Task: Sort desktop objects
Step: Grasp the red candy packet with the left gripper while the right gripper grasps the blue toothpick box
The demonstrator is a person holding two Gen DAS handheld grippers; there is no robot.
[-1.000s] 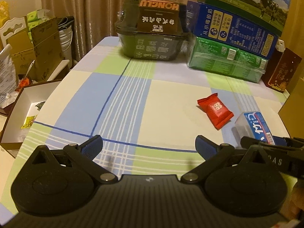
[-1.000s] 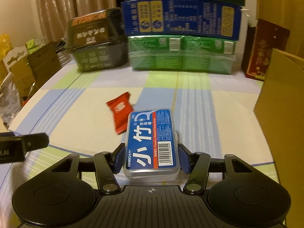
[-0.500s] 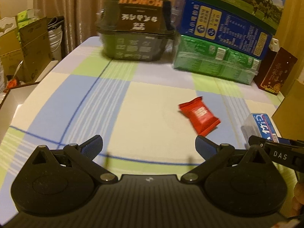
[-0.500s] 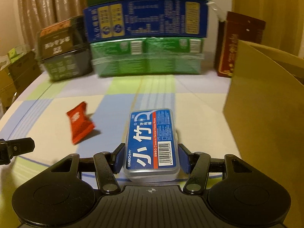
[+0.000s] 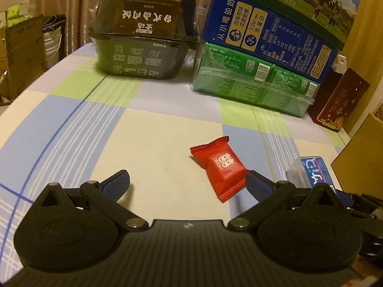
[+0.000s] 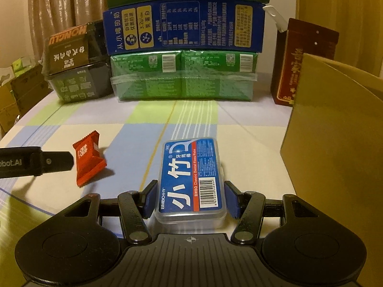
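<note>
Right wrist view: the right gripper (image 6: 190, 199) grips a clear floss pick box (image 6: 191, 179) with a blue label, one blue pad on each long side.
Floss pick box: it is clamped at its near end and points forward over the checked tablecloth (image 6: 143, 117); whether it touches the cloth cannot be told.
Left gripper: the left gripper (image 5: 188, 180) is spread wide with nothing between its fingers, low over the tablecloth.
Candy: a red candy packet (image 5: 221, 167) lies flat on the cloth, left of the floss pick box; its near corner sits just inside the left gripper's right fingertip.
Cardboard box: a tan cardboard box (image 6: 335, 131) stands close to the right of the floss pick box.
Behind the floss pick box: a green shrink-wrapped pack (image 6: 184, 76) carries a blue milk carton (image 6: 184, 27), with another carton stacked on top.
Left of the green pack: a dark food tub (image 5: 141, 33) with an upside-down printed sleeve.
Right of the green pack: a dark red box (image 6: 301, 64) stands upright.
</note>
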